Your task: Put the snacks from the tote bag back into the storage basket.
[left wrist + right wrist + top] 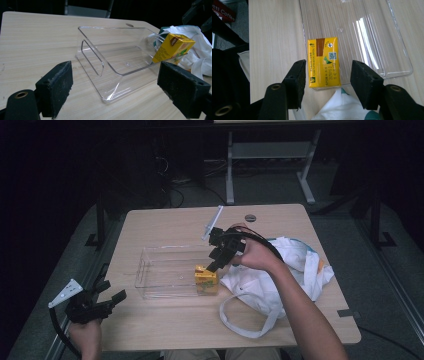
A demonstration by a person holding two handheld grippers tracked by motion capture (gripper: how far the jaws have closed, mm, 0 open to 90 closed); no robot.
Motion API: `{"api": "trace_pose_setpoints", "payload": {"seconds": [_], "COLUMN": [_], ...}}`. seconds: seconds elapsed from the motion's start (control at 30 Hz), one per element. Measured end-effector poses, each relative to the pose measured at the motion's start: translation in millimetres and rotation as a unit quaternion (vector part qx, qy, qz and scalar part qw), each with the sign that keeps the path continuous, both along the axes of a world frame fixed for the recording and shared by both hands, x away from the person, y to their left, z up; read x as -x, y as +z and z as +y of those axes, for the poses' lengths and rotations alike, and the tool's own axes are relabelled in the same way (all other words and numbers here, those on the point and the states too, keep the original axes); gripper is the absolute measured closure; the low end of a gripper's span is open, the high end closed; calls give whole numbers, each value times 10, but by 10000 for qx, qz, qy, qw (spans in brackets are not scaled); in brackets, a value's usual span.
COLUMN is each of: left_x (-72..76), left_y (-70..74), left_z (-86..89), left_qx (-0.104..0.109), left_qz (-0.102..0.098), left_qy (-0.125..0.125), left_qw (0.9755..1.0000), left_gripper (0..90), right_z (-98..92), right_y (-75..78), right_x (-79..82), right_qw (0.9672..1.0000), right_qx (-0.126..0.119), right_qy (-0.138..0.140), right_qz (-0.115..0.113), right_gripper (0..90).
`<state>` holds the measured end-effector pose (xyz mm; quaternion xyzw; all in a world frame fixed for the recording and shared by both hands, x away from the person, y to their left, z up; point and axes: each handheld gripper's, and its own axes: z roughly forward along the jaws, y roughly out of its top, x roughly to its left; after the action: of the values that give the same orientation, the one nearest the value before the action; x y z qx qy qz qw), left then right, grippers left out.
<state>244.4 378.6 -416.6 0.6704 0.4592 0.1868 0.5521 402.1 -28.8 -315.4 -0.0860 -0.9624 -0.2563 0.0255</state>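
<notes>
A yellow drink carton [206, 281] leans tilted in the right end of a clear plastic bin [145, 270] lying on the wooden table. My right gripper [214, 265] hovers just above it, pointing down. In the right gripper view the carton [324, 62] lies between the two black jaws with a gap on the right side, so the right gripper [328, 63] is open. My left gripper [112, 291] rests at the table's near left corner, open and holding nothing. The left gripper view looks between the jaws of the left gripper [115, 67] at the bin [92, 55] and the carton [172, 46].
A white cloth bag [280, 270] with a long strap lies crumpled right of the bin, touching its end. A round grommet [250, 218] sits near the table's far edge. Dark floor and a desk frame lie beyond the table.
</notes>
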Motion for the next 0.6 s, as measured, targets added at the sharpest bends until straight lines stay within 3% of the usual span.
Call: {"api": "trace_pose_setpoints", "payload": {"seconds": [0.6], "left_x": [-1], "left_y": [1], "left_z": [-4], "left_qx": [-6], "left_qz": [5], "left_qy": [4], "left_qw": [10000], "left_gripper": [125], "right_z": [-169], "right_y": [89], "right_x": [-4], "right_qw": [9998], "right_qx": [-65], "right_qy": [-151], "right_qz": [-82], "right_gripper": [437]}}
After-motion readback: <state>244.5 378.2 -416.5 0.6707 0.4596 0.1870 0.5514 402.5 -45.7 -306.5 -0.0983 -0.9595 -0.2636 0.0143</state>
